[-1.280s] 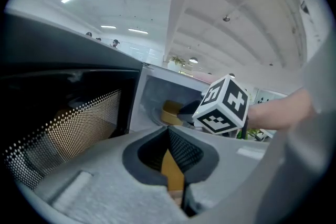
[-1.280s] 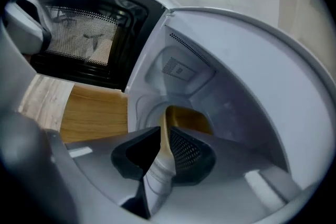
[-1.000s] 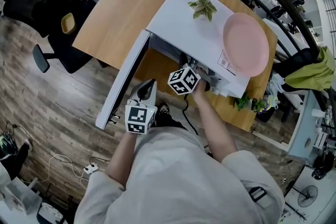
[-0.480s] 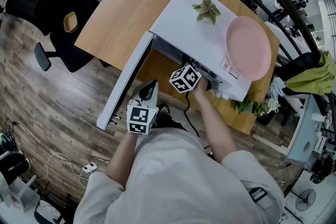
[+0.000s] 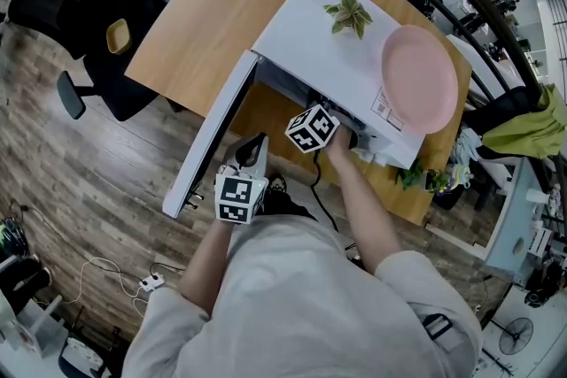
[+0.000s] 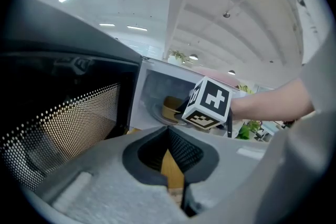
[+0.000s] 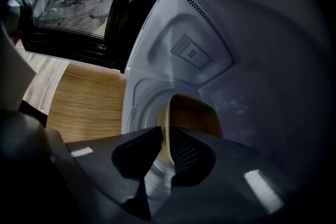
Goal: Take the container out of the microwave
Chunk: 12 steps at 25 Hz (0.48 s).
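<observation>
There is one microwave, one container, one pink plate, one small plant and one worktop. Two grippers: left hand-held gripper, right hand-held gripper.

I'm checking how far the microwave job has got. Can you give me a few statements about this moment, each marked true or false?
1. The door of the white microwave stands open. True.
2. The pink round plate lies inside the microwave. False: it lies on top of the microwave.
3. The right tool reaches into the microwave, its jaws closed on the wall of the brown container. True.
4. The left tool holds the brown container. False: its jaws are together on nothing, and it is outside the microwave, beside the open door.
</observation>
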Each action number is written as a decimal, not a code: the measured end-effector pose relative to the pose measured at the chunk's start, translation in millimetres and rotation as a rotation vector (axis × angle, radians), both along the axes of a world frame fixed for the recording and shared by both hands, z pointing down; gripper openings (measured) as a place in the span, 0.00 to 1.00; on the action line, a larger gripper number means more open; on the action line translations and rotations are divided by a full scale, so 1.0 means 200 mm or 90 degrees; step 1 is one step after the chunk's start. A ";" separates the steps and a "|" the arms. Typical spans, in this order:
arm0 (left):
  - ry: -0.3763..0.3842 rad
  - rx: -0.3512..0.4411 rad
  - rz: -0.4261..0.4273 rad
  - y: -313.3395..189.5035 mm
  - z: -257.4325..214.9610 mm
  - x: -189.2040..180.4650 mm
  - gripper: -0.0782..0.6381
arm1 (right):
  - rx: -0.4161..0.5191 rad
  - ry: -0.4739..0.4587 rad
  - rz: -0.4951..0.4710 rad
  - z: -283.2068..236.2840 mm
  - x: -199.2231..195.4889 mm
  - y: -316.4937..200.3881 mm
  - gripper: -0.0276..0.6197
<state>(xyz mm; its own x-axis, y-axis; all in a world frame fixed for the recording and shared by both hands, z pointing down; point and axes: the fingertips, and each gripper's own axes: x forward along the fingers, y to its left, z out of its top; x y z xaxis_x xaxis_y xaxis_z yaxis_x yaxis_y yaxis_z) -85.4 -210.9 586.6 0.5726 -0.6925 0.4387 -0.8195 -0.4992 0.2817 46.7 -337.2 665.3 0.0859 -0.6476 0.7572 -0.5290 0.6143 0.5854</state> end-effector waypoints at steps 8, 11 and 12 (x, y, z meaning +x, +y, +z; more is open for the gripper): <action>-0.007 0.000 -0.004 -0.01 0.01 -0.03 0.11 | -0.011 -0.010 0.002 0.00 -0.02 0.01 0.14; -0.004 -0.002 -0.006 0.00 0.01 -0.03 0.11 | -0.014 -0.015 0.001 0.00 -0.02 0.02 0.13; -0.004 -0.002 -0.006 0.00 0.01 -0.02 0.11 | -0.015 -0.017 0.001 0.00 -0.02 0.02 0.13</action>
<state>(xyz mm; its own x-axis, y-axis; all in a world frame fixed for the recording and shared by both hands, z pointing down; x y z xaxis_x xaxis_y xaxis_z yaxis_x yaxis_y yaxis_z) -90.1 -211.4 588.7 0.5638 -0.6961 0.4444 -0.8256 -0.4906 0.2788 43.5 -332.6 664.9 0.0669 -0.6296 0.7740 -0.5451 0.6267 0.5569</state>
